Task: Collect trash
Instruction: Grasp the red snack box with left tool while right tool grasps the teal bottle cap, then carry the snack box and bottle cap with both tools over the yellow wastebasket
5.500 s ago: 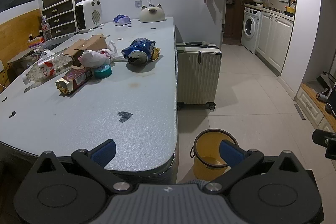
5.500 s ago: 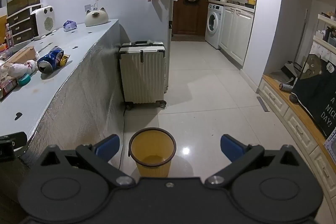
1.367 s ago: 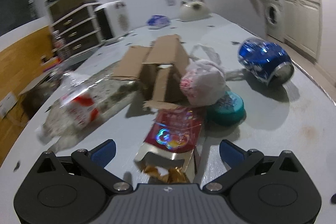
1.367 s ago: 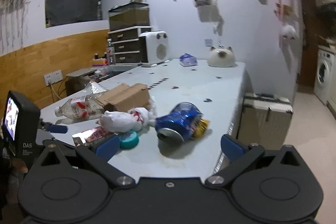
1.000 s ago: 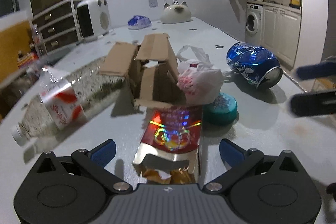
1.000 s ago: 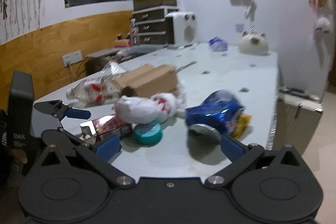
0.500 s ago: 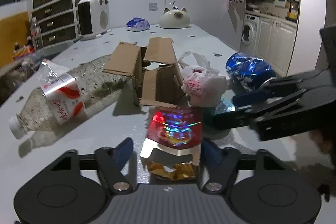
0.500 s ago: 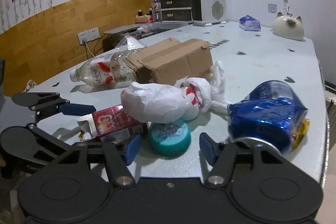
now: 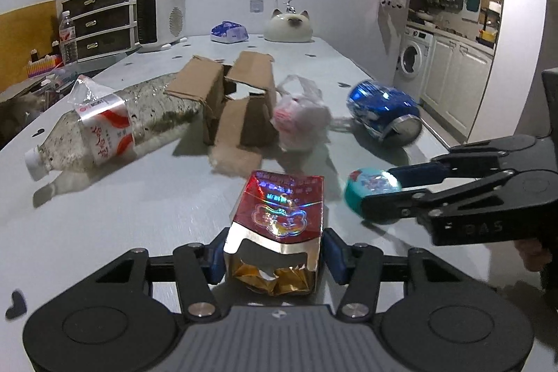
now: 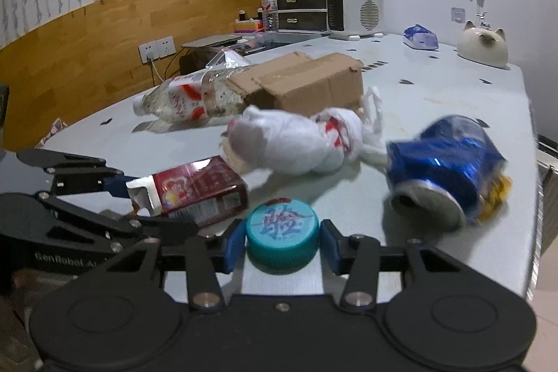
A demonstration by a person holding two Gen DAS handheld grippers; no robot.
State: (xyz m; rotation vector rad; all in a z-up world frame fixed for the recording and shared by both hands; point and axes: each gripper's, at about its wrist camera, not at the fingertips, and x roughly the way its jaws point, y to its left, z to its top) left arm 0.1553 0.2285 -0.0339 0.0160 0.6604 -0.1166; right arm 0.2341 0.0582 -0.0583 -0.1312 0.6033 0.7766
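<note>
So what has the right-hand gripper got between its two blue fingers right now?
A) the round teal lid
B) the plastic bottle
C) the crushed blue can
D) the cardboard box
A: in the right wrist view the round teal lid sits squarely between the fingers of the right gripper, which have just been closing in on it, while the crushed blue can, plastic bottle and cardboard box lie farther off on the table.

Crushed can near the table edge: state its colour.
Crushed can: shiny blue, silver rim; clearest in the right wrist view.
</note>
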